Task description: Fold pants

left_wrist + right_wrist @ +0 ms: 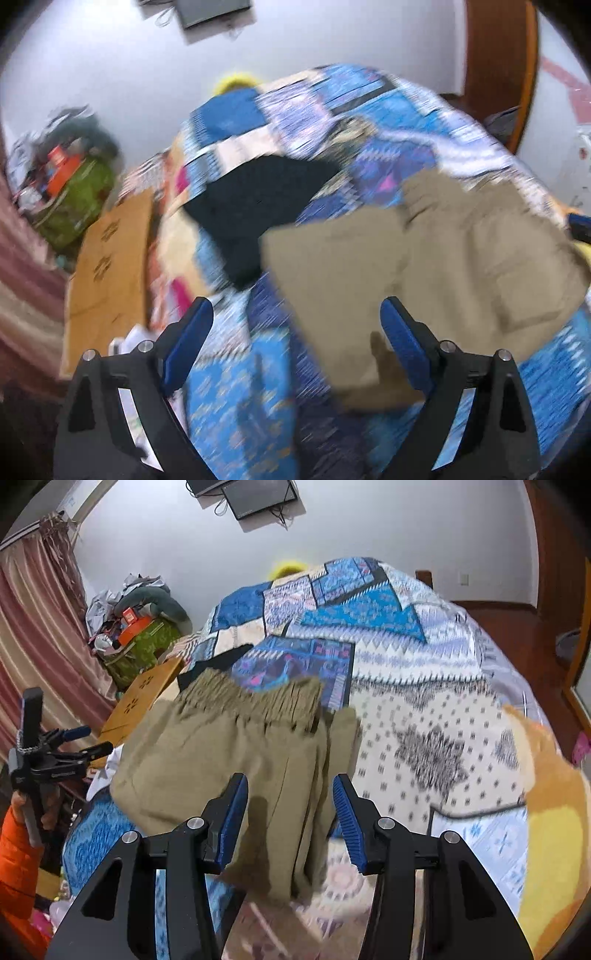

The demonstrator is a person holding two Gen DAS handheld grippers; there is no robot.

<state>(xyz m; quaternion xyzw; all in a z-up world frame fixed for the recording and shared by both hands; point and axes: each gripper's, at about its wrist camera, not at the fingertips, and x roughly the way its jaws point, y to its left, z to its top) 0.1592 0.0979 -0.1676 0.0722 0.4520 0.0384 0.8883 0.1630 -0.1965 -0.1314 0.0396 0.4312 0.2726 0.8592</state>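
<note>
Khaki pants [424, 266] lie on the patterned bedspread [369, 122], folded lengthwise, and show again in the right wrist view [229, 760] with the gathered elastic waistband [255, 698] at the far end. My left gripper [297, 325] is open and empty, hovering over the near left edge of the pants. My right gripper [290, 805] is open and empty, its jaws either side of the pants' near right edge, above the cloth. The left gripper [79, 740] also shows at the left of the right wrist view, held by a hand in an orange sleeve.
A black garment [258, 206] lies on the bed beyond the khaki pants. A cardboard box [107, 266] stands beside the bed's left edge, with a green bag and clutter [74, 192] behind it. An orange-yellow cloth [546, 805] lies at the bed's right. A curtain [40, 635] hangs left.
</note>
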